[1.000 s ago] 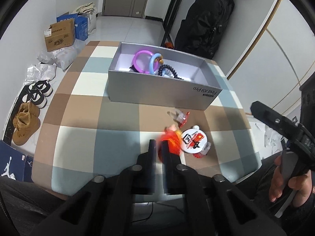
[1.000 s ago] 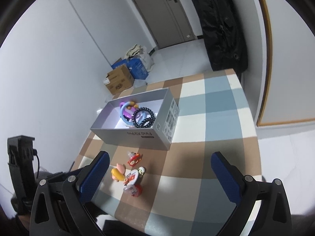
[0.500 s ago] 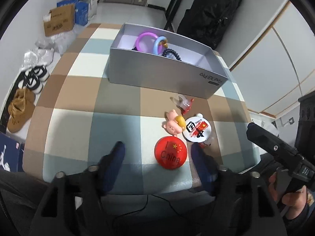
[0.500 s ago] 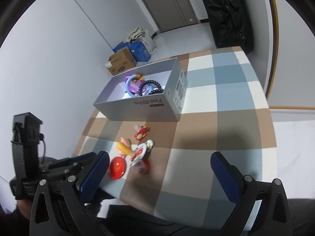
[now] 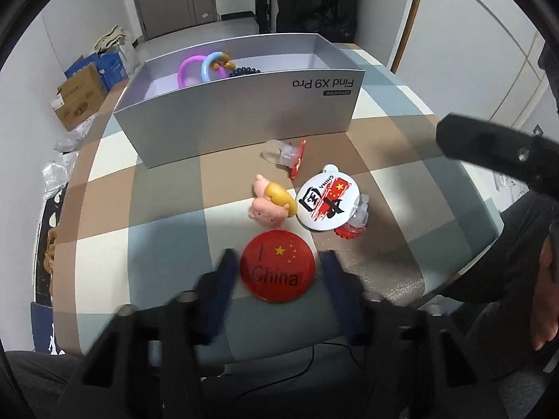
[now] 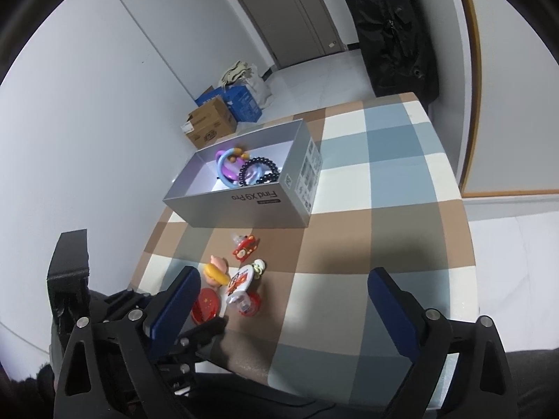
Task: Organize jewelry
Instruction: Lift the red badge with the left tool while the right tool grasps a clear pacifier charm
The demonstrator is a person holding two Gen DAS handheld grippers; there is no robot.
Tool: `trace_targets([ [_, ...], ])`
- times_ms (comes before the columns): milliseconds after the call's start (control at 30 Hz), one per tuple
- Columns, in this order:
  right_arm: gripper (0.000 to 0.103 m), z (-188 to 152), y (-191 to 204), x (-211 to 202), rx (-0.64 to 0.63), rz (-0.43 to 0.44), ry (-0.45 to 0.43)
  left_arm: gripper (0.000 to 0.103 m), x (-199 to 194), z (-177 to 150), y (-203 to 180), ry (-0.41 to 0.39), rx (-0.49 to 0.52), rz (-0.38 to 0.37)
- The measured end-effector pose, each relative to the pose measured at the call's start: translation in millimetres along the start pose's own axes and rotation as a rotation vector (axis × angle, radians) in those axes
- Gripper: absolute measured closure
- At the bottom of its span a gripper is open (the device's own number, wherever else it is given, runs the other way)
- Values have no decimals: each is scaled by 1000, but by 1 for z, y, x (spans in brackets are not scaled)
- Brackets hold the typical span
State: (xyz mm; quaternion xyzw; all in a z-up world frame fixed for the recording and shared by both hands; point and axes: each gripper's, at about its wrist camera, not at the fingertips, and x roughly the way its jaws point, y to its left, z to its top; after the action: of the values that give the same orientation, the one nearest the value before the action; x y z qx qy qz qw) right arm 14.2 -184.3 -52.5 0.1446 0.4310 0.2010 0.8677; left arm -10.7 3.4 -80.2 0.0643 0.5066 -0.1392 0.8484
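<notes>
Since half a second earlier, the left gripper (image 5: 277, 272) had closed in at the lower centre, its blurred fingers apart beside the red badge (image 5: 277, 266), perhaps touching it. The right gripper (image 6: 283, 296) stayed wide open, holding nothing. The grey box (image 5: 244, 115) sat above.

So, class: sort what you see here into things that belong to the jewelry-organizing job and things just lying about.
Job:
- red China badge
- white badge
- pig charm
- silver box
- bracelets inside it
- left gripper

Lying about:
- cardboard boxes
- black bag
</notes>
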Motion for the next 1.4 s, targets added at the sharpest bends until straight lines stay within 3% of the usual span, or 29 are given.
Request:
trace_targets([
  [167, 21, -1, -1, 4, 3, 6, 26, 65, -1, 2, 7, 7, -33, -45],
  [433, 38, -9, 12, 16, -59, 28, 88, 65, -11, 7, 32, -20, -175, -131],
  [900, 46, -26, 45, 47, -235, -1, 185, 65, -17, 17, 55, -76, -306, -207],
  [1033, 55, -28, 55, 56, -296, -36, 190, 65, -15, 17, 60, -75, -331, -214],
  [1200, 84, -27, 59, 60, -334, -69, 184, 65, -16, 17, 67, -86, -349, -218],
  [1400, 85, -24, 53, 54, -300, -55, 170, 65, -18, 17, 69, -92, -355, -228],
])
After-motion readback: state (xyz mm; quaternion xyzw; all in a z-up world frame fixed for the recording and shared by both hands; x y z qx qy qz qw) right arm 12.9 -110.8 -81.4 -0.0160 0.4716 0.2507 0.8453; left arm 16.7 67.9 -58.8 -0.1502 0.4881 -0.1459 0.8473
